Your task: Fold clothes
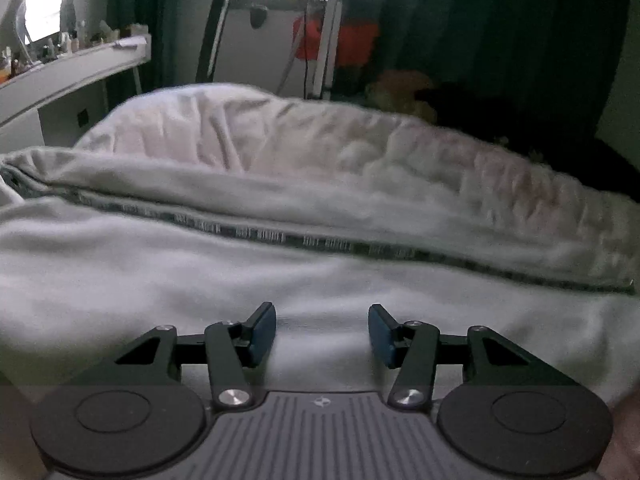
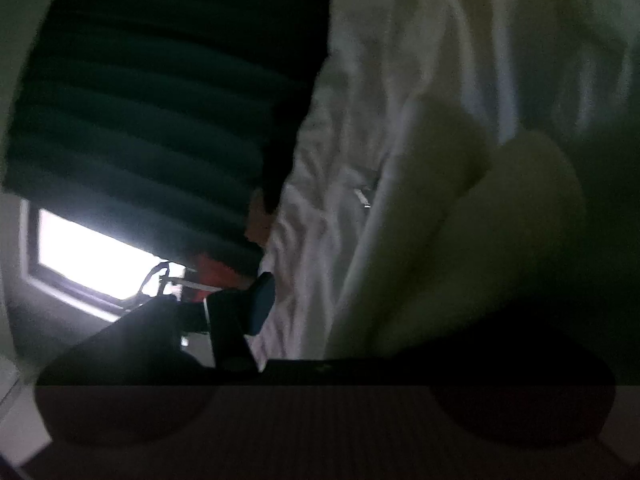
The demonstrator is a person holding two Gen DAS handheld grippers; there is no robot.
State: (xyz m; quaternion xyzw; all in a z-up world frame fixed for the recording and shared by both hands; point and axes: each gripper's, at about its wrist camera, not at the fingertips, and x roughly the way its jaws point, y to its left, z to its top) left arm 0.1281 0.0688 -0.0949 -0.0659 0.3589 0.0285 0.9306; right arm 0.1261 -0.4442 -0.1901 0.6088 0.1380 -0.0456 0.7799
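A pale grey zip-up garment [image 1: 168, 264] lies spread on the bed, its dark zipper [image 1: 320, 242] running across the left wrist view from left to lower right. My left gripper [image 1: 322, 334] is open and empty, hovering just above the garment's near panel. In the right wrist view, pale cloth [image 2: 460, 208] hangs close over the right side and hides my right gripper's right finger. Only its left finger [image 2: 260, 304] shows, so the gripper [image 2: 320, 320] state is unclear. A small metal zipper pull [image 2: 363, 197] shows by the cloth's edge.
A rumpled white duvet [image 1: 280, 136] covers the bed behind the garment. A white desk [image 1: 72, 76] with small bottles stands at left. Dark curtains [image 1: 500, 40], a bright window [image 2: 88, 256] and a stand with red parts [image 1: 332, 44] sit beyond the bed.
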